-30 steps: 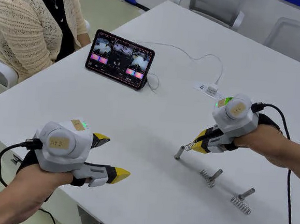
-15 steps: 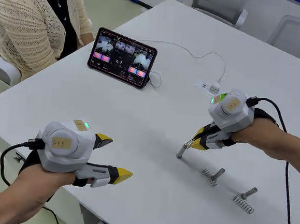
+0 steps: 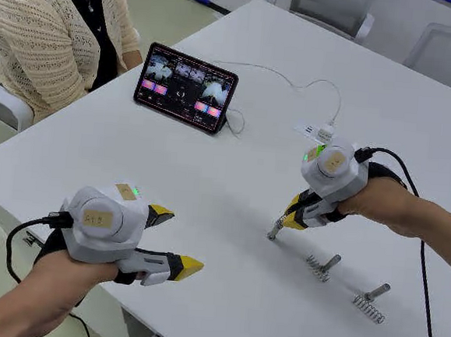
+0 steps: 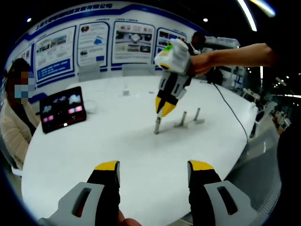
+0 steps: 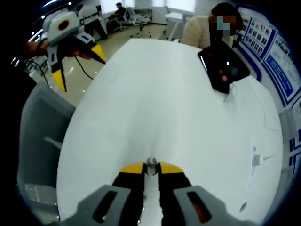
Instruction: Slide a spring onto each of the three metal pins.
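My right gripper (image 3: 291, 217) is shut on a small spring (image 3: 281, 222), whose free end meets the top of the nearest metal pin (image 3: 273, 232) on the white table. In the right gripper view the spring's end (image 5: 151, 164) shows between the closed yellow tips (image 5: 146, 168). Two more pins (image 3: 331, 262) (image 3: 377, 290) stand to the right, each with a spring (image 3: 313, 264) (image 3: 366, 307) at its base. My left gripper (image 3: 174, 240) hovers open and holds nothing at the near left. Its own view looks across at the right gripper (image 4: 165, 106) and the pin (image 4: 157, 126).
A tablet (image 3: 183, 87) stands at the far left of the table (image 3: 233, 169), with a white cable and adapter (image 3: 319, 133) behind the pins. A person in a knit cardigan (image 3: 40, 37) sits at the far left corner. The table's near edge runs just below my left gripper.
My right gripper has moved down and left, closer to the nearest pin, and less of the spring shows between tips and pin. The left gripper stays open in much the same place.
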Motion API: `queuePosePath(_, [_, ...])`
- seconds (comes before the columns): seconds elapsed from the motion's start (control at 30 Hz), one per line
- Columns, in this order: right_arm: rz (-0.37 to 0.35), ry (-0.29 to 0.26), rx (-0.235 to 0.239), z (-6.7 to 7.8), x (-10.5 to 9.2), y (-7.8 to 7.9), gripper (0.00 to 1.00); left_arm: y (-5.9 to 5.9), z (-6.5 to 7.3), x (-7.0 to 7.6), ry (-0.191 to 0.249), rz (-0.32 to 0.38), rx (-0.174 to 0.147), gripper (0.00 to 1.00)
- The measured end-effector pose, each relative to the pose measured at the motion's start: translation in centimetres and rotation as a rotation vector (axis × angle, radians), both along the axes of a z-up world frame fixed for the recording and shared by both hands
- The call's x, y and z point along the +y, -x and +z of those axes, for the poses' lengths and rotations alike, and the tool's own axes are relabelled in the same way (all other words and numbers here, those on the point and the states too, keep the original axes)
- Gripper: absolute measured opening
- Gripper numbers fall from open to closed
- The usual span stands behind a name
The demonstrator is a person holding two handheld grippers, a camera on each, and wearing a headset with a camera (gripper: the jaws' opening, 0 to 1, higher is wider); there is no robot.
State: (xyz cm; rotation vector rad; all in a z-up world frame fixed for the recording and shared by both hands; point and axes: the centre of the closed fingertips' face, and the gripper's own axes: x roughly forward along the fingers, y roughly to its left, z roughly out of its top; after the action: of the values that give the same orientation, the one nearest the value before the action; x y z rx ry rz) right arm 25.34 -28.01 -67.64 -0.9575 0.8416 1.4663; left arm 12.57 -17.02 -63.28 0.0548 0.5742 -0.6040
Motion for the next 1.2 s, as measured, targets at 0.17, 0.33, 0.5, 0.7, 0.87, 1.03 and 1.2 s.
queuePosePath(0.17, [0.013,0.014,-0.01,-0.6,0.1,0.1,0.12,-0.1,0.1,-0.2,0.002,-0.007,-0.001,0.59])
queuePosePath(0.33, [0.022,0.024,-0.008,-1.2,0.2,0.3,0.12,-0.2,-0.1,-0.4,0.0,-0.011,0.002,0.59])
queuePosePath(0.5, [0.039,0.044,-0.017,-2.0,0.1,0.4,0.12,-0.2,-0.1,-0.5,0.003,-0.01,0.004,0.59])
queuePosePath(0.7, [0.044,0.051,-0.021,-2.8,0.3,0.3,0.12,-0.2,-0.4,-0.7,0.002,-0.016,0.007,0.59])
queuePosePath(0.87, [0.04,0.06,-0.02,-3.8,0.2,0.3,0.12,-0.1,-0.7,-1.1,0.002,-0.032,0.012,0.59])
queuePosePath(1.03, [0.024,0.049,-0.02,-4.0,0.3,0.4,0.13,-0.1,-0.8,-1.4,0.005,-0.048,0.01,0.59])
queuePosePath(1.2, [-0.062,-0.019,-0.03,-3.4,0.2,0.2,0.28,-0.6,-0.7,-1.8,0.011,-0.065,0.002,0.59])
